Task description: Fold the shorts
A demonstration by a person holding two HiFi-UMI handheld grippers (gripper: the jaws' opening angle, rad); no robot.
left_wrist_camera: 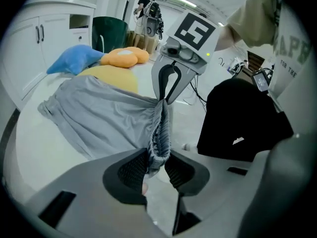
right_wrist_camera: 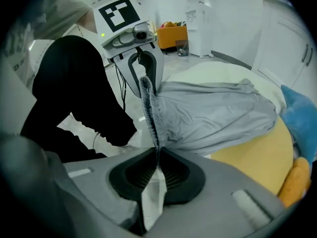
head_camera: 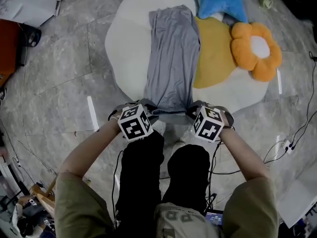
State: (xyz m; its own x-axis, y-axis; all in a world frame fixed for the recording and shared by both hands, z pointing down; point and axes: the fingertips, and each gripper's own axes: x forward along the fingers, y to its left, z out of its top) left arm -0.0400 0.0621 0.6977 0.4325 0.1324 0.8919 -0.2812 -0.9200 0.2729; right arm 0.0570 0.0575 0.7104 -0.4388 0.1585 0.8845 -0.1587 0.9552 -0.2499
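Left gripper (left_wrist_camera: 156, 165) and right gripper (right_wrist_camera: 157, 170) each pinch the waistband (left_wrist_camera: 159, 128) of the grey fabric shorts (head_camera: 171, 58), which lie ahead on a round white mat (head_camera: 128, 48)

Shirt (left_wrist_camera: 285, 43), up right of left gripper (left_wrist_camera: 157, 158): partial print "APP", smaller line "…OR THE" beneath; rest cut off.

Side by side, the left gripper (left_wrist_camera: 157, 163) and right gripper (right_wrist_camera: 157, 171) clamp the shorts (head_camera: 171, 58).
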